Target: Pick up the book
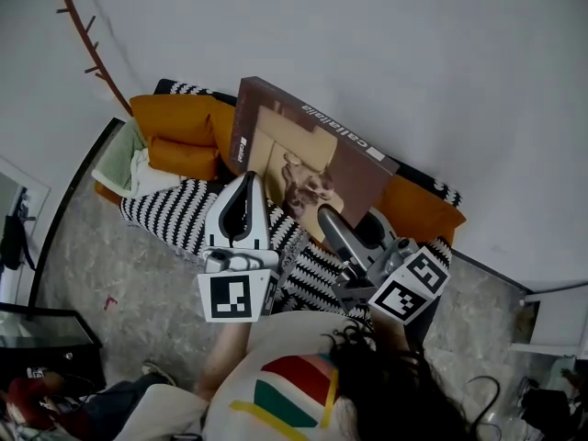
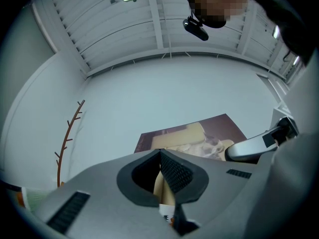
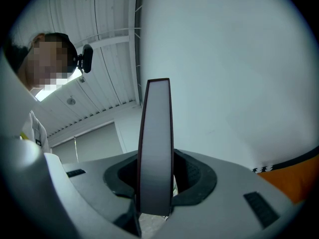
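Edgewise, book (image 3: 156, 123) clamped in right tool (image 3: 156, 166).

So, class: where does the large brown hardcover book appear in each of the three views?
Head view: brown hardcover book at centre, tilted, cover showing.
Left gripper view: book low and right of centre, cover showing.
Right gripper view: book at centre, upright, edge-on.
Shared landmark: the plain white wall behind it in every view.

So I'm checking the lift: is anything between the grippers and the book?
Nothing visible. The right gripper already clamps the book by its edge, and the left gripper pinches its lower left corner.
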`<action>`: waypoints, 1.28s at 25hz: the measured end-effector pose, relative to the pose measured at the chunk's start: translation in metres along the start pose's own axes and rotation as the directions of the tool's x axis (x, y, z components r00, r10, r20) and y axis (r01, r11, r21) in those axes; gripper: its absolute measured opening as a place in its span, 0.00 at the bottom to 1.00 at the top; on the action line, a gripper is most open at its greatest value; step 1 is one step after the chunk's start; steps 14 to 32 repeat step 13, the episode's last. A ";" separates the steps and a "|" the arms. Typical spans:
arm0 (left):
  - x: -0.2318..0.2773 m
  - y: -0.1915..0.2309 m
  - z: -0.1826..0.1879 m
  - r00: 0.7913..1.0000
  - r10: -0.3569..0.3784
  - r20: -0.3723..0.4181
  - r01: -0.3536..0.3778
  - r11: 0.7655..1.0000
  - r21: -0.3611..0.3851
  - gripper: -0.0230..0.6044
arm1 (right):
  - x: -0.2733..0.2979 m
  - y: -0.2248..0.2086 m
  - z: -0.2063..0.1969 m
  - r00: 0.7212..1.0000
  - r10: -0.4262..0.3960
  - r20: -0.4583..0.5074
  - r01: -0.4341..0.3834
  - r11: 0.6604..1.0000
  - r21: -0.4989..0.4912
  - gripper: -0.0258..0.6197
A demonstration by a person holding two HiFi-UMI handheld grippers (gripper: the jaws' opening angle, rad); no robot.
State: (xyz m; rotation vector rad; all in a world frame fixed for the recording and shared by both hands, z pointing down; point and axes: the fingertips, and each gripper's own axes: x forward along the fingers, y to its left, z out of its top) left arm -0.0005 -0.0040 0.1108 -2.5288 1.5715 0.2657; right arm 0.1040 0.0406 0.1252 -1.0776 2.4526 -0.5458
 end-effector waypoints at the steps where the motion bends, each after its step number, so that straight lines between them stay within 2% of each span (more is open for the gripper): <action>1: -0.007 -0.005 0.002 1.000 0.002 0.003 -0.002 1.000 0.003 0.05 | -0.008 0.005 -0.001 1.000 0.001 0.001 -0.001 1.000 -0.005 0.28; 6: -0.026 -0.011 0.016 1.000 0.015 0.025 -0.015 1.000 0.014 0.05 | -0.023 0.021 0.000 1.000 0.013 0.008 -0.013 1.000 -0.008 0.28; 32: -0.028 -0.001 0.011 0.999 0.030 0.017 -0.030 0.999 0.013 0.05 | -0.021 0.015 -0.005 1.000 -0.002 0.011 0.002 1.000 0.004 0.28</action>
